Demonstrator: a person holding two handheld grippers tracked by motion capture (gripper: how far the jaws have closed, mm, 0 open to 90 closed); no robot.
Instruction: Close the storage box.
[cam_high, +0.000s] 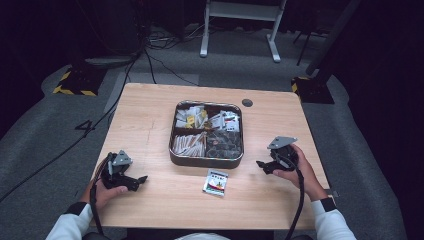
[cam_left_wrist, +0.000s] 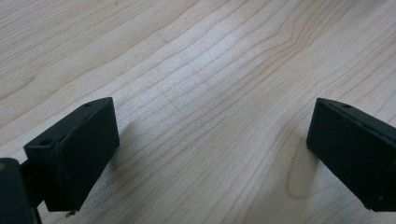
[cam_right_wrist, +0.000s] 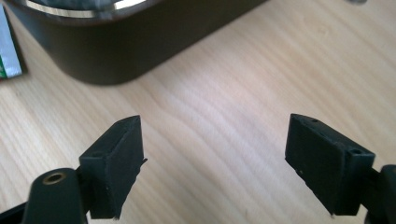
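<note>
both grippers low over the table (cam_high: 150, 110), one at each end, nothing held. left gripper (cam_high: 141, 179) jaws spread wide over bare wood in the left gripper view, well apart from everything. right gripper (cam_high: 260, 164) also wide, pointing toward the tin (cam_high: 206, 161), with its dark wall close ahead in the right gripper view.

likely target: the sachet (cam_high: 216, 182), lying flat on the wood just in front of the tin, between the two grippers and nearer the right one. just a sliver of it at the left edge of the right gripper view (cam_right_wrist: 9, 51), beside the tin's corner.

risks, as judged from here:

- flat and thin, so hard to pinch from above; could slide off across smooth wood instead of lifting, if one jaw lands first.
- close to the tin; could get pushed under or against the wall by a sweep from the right, and jaw tips could knock the tin and shift it.
- foil-like skin; could crumple or slip out if grabbed by a corner only.
- full compartments in the tin; could snag on packets already there and end up across a divider rather than in one section.
- cables trailing near the table edge; could drag on a long reach.
</note>
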